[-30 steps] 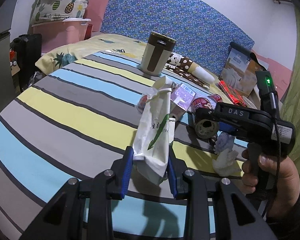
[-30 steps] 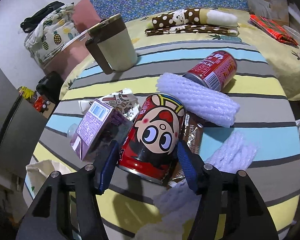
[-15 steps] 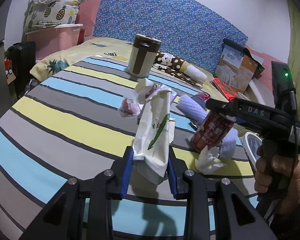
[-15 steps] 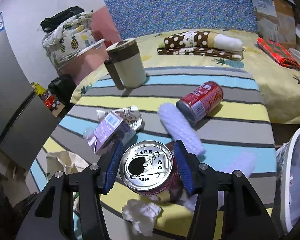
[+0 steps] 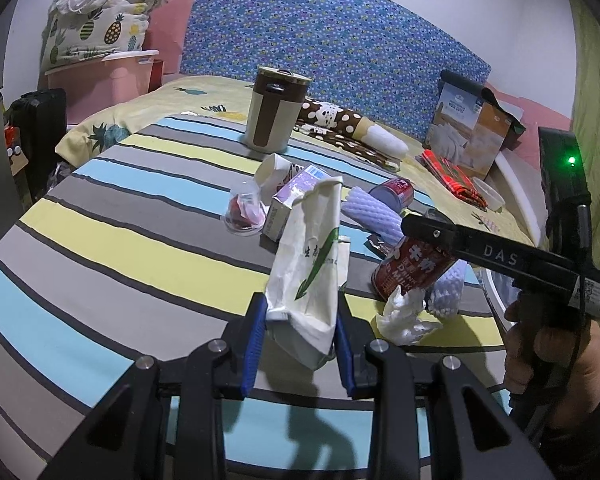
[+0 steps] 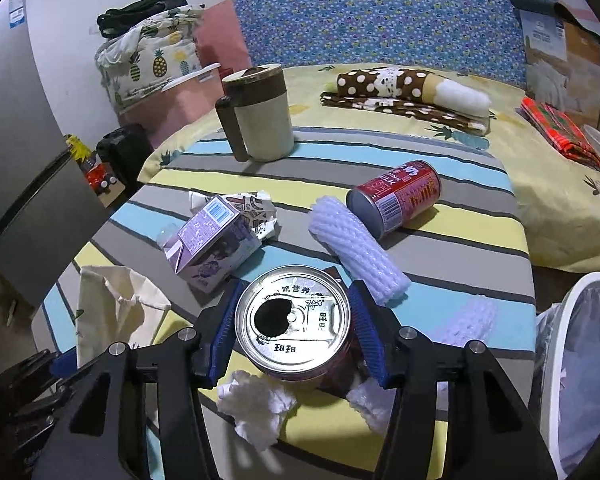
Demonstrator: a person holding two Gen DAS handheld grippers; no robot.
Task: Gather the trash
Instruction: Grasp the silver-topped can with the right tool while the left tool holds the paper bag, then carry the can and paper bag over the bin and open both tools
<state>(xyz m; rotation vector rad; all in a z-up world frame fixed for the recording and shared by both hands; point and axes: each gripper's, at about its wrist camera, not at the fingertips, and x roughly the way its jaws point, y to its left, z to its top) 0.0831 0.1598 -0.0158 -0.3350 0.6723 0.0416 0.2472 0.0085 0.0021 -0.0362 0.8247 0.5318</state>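
My left gripper (image 5: pixel 300 340) is shut on a white paper bag (image 5: pixel 308 264) with green print and holds it upright over the striped table (image 5: pixel 100 248). My right gripper (image 6: pixel 294 338) is shut on a red milk can (image 6: pixel 292 330), its opened top facing the camera; it also shows in the left wrist view (image 5: pixel 412 268), lifted and tilted. On the table lie a second red can (image 6: pixel 396 198), a purple carton (image 6: pixel 208 240), a white foam net sleeve (image 6: pixel 356 248) and a crumpled tissue (image 6: pixel 256 404).
A beige and brown mug (image 6: pixel 260 116) stands at the table's far side. A white bin (image 6: pixel 576 360) with a plastic liner stands at the right, off the table edge. A small clear cup (image 5: pixel 244 212) lies by the carton. A bed with clothes lies behind.
My right gripper has lifted the red can off the table and turned it top towards the camera, drawing back from the other trash. The left gripper holds the bag as before.
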